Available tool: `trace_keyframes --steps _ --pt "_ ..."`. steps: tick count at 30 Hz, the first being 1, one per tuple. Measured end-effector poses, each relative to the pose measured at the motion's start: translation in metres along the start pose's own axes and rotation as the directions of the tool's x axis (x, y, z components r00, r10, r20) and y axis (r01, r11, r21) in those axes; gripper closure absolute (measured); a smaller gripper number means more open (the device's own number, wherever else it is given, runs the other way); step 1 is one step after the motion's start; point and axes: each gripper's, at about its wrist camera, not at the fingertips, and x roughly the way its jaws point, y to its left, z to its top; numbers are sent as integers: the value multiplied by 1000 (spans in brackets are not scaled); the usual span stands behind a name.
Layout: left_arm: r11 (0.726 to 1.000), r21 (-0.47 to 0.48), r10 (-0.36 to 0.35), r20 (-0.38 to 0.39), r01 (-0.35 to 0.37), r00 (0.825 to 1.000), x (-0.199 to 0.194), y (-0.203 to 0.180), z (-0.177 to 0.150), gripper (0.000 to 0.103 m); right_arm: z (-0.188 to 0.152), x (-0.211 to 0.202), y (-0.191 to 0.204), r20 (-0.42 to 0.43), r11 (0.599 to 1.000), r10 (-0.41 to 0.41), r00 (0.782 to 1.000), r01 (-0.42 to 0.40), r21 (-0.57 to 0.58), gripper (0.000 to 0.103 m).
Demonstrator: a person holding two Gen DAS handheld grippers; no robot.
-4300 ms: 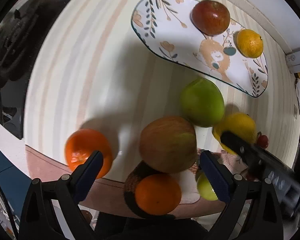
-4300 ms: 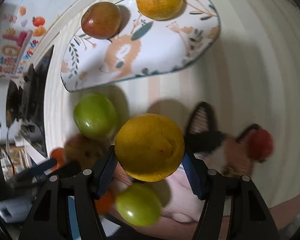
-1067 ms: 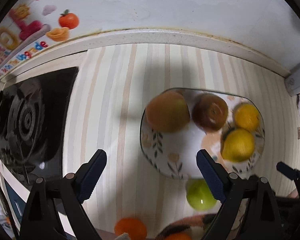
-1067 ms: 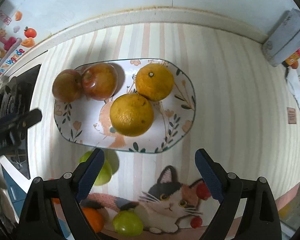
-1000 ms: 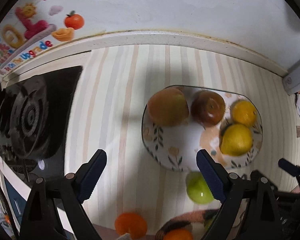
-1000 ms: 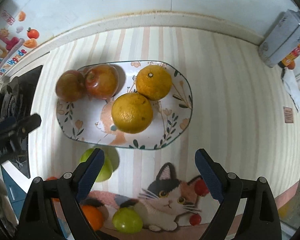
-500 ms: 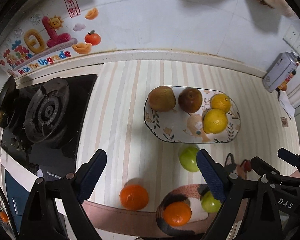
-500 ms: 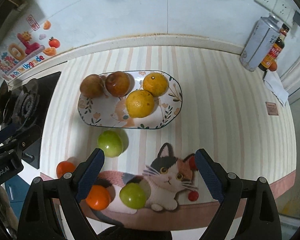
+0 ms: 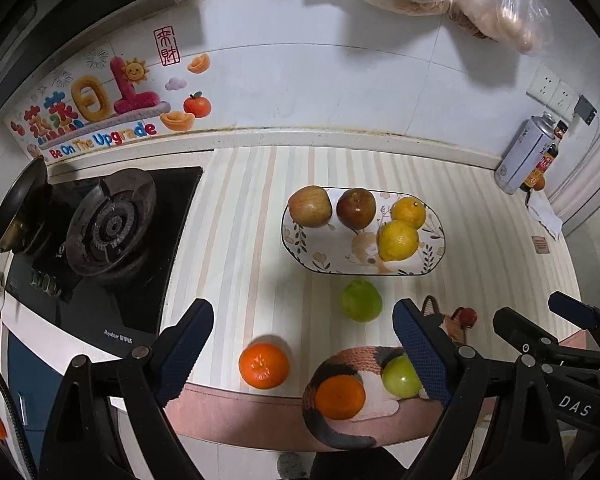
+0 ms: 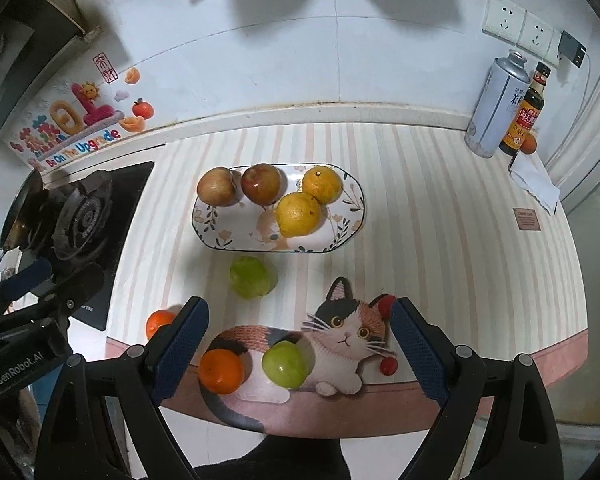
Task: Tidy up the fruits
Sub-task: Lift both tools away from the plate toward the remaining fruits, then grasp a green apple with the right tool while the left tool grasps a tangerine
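Both claws are spread wide with nothing in them right now: the left gripper (image 9: 302,350) and the right gripper (image 10: 300,344) hang well above the near edge of the pale striped countertop (image 10: 440,216). The oval floral-print ceramic plate (image 10: 342,236) sits mid-counter, toward the back wall, already carrying two reddish-brown apples at its left end and two yellow-orange citrus at its right. What's left to sort: a round green apple (image 10: 250,276) just off the plate's near rim, a small bright orange mandarin (image 9: 263,365) near the counter's front edge, and a second orange mandarin (image 10: 221,371) plus a smaller green fruit (image 10: 285,364) on the cat-shaped mat (image 10: 340,332) at the front edge. I'd guess the green apple is firm, smooth and a bit slick, so pinch it across its widest middle, pads level, or it'll squirt out. The mandarins look lighter with softer skin, so go gentle. All of them are round and will roll if nudged, and the front ones could go right off the edge.
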Motion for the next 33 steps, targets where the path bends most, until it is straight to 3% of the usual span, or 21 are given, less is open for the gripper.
trace_keyframes --steps 5,8,9,15,20,22,26,33 --pt "1000 -7 10 -34 -10 999 10 5 -13 11 -18 28 -7 -87 999 32 996 -30 26 9" --pt "1000 17 25 -106 -23 994 34 5 -27 7 -35 63 -16 -179 996 77 981 -67 63 9" --pt "999 23 28 -137 -25 990 44 5 -32 1 -43 81 -20 -222 993 102 970 -84 87 9" --pt "1000 -2 27 -320 -29 947 104 11 -68 1 -70 153 -31 -321 974 191 927 -139 180 10" --pt "999 -23 21 -393 -33 919 128 12 -82 1 -80 194 -21 -367 964 246 897 -186 191 35" --pt "999 -28 13 -412 -27 911 134 11 -85 1 -83 204 -15 -384 975 212 899 -165 151 42" --pt "999 -39 -17 -454 -1 891 145 3 -90 1 -91 198 -21 -379 986 158 912 -123 115 42" --pt "997 -8 -64 -524 71 849 173 -32 -102 1 -108 190 -48 -393 987 139 909 -97 125 42"
